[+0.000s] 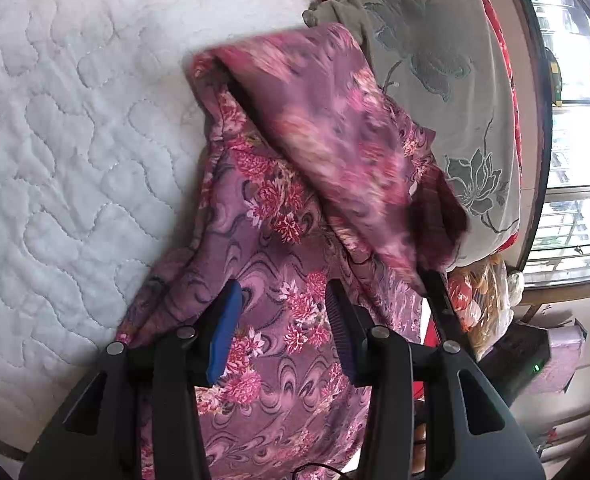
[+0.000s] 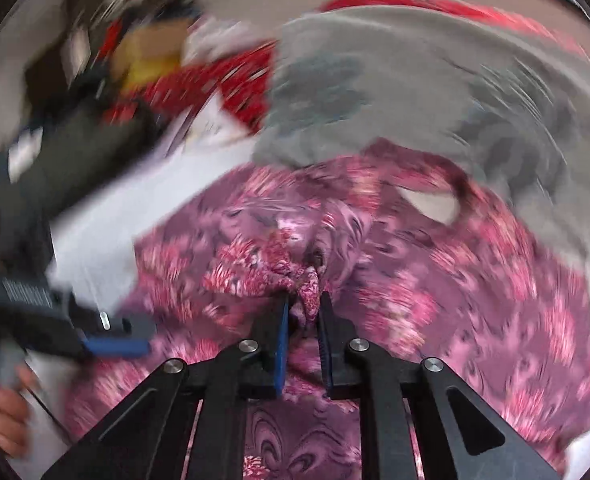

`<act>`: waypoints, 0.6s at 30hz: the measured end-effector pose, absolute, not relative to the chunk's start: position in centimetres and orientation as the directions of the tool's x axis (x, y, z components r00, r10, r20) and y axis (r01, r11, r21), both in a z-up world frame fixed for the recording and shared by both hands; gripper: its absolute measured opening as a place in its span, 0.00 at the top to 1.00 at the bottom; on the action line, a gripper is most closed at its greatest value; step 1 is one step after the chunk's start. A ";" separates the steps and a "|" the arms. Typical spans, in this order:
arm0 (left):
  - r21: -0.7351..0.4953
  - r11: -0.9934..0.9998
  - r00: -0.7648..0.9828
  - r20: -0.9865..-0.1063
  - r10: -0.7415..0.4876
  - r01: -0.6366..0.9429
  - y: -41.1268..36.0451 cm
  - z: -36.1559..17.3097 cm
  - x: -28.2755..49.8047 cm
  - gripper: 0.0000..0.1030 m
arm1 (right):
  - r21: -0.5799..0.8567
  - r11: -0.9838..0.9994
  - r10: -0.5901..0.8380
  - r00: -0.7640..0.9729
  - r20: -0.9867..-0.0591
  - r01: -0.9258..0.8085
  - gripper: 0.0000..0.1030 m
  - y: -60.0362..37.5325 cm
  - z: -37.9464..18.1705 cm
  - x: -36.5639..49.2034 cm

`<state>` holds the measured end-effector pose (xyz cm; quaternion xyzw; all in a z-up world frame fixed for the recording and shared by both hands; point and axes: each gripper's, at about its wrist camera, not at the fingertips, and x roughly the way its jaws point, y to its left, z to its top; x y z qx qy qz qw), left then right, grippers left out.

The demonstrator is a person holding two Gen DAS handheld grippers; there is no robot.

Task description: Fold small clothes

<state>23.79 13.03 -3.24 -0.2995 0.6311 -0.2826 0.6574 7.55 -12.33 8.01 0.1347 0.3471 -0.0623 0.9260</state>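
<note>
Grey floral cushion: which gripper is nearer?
Right. The right gripper grips the purple garment beside the grey floral cushion; the left gripper sits farther back.

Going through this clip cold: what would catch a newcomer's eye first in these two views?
The purple garment with pink flowers fills the middle of both views, spread over the white quilted mattress, one part lifted and blurred. The right gripper is shut on a bunched fold of it, while the left gripper hangs open just above the cloth. Behind lies a grey flower-patterned cushion.
</note>
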 end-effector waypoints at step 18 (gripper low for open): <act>-0.725 0.689 0.057 -0.687 -0.725 0.024 11.8 -3.0 23.6 0.59 | 0.676 0.574 -0.020 0.832 -0.554 0.463 0.23 -25.3 5.8 0.5</act>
